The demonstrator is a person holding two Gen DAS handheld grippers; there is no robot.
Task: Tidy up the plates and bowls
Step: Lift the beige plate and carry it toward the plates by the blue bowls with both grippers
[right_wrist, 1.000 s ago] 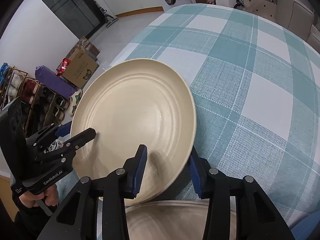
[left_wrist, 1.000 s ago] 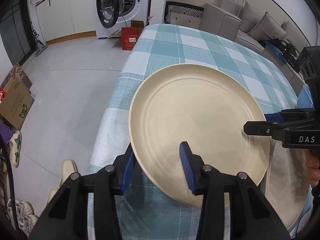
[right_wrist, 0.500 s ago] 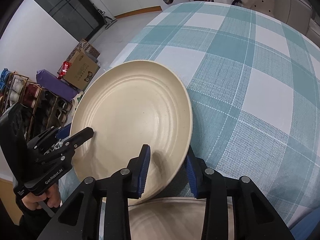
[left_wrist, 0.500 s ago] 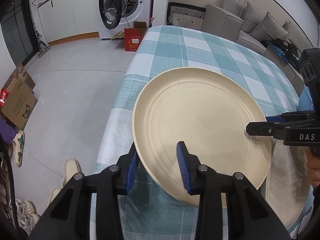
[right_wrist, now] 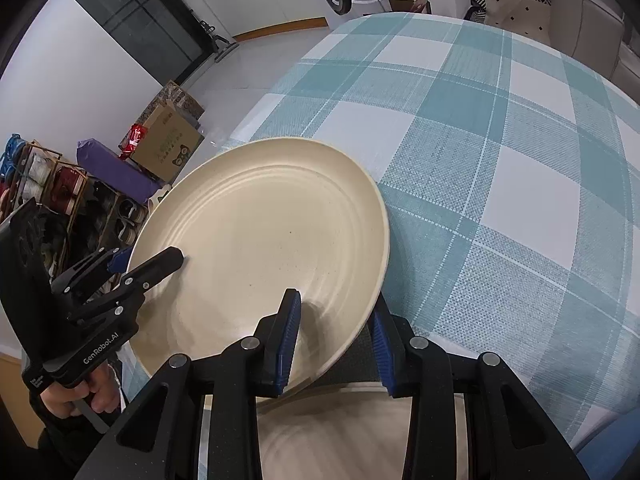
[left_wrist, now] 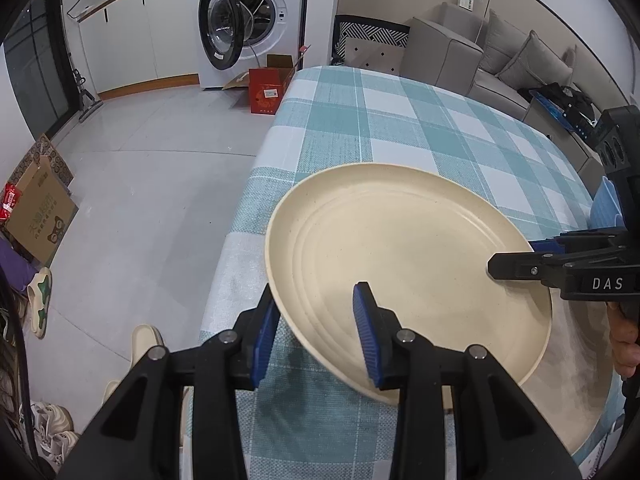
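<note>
A large cream plate (left_wrist: 408, 264) is held tilted above the checked tablecloth, with both grippers on opposite rims. My left gripper (left_wrist: 316, 332) straddles its near-left rim, one pad above and one below. My right gripper (right_wrist: 334, 340) straddles the opposite rim and also shows in the left wrist view (left_wrist: 516, 258). The plate also shows in the right wrist view (right_wrist: 264, 240), with the left gripper (right_wrist: 148, 256) on its far rim. A second cream plate (right_wrist: 352, 432) lies on the table under the raised one.
The table with the teal and white checked cloth (left_wrist: 400, 120) stretches away. Its left edge drops to the floor, with slippers (left_wrist: 40, 300), cardboard boxes (left_wrist: 40, 208) and a washing machine (left_wrist: 248, 20). A sofa (left_wrist: 500, 64) stands beyond. A blue object (left_wrist: 604, 204) sits at the right.
The plate has been lifted and levelled a little, and both grippers have risen with it. Their jaws have narrowed slightly on its rims.
</note>
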